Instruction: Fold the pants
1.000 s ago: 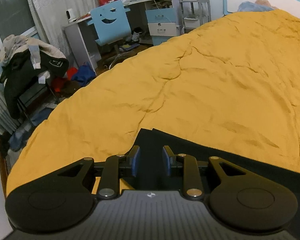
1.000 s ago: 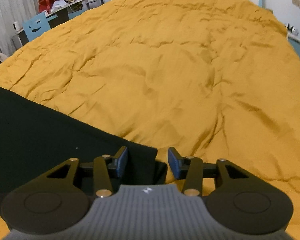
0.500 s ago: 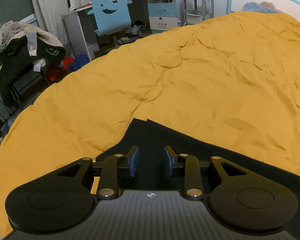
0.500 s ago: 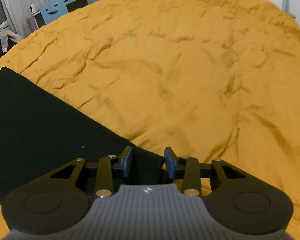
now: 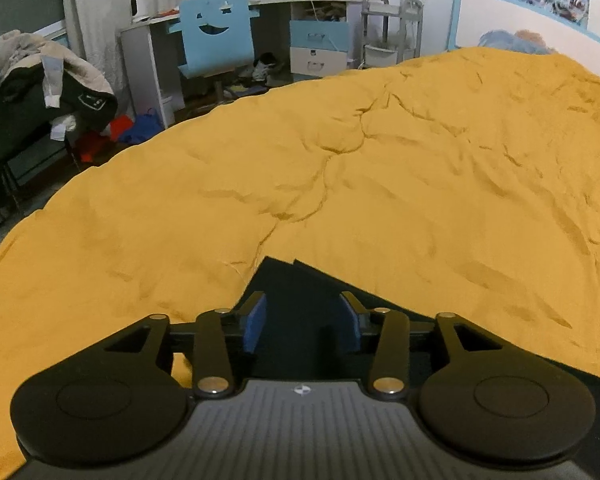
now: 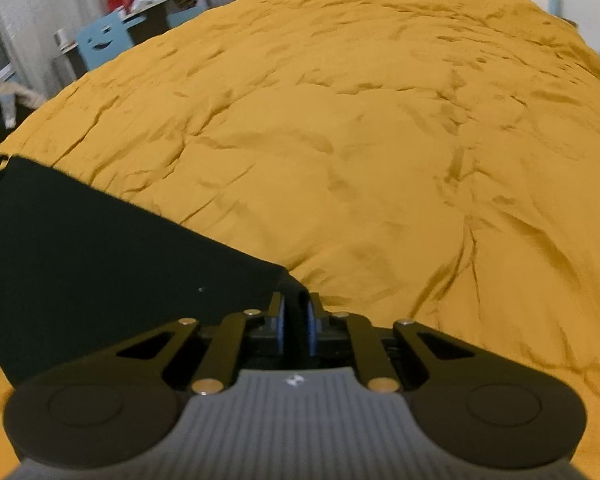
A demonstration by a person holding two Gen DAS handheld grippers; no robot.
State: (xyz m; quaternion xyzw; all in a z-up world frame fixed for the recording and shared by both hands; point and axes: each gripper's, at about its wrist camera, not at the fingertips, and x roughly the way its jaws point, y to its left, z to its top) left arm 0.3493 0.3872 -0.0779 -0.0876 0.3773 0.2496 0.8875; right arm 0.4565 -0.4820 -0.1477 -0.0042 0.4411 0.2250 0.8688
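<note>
Left tongs opening astride black pants, right tongs closing, pinching pants corner, no legible writing

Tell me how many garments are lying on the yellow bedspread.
1: black pants, on the bedspread's near edge, one corner between the right gripper's closing jaws. Parts under the grippers are hidden.
</note>
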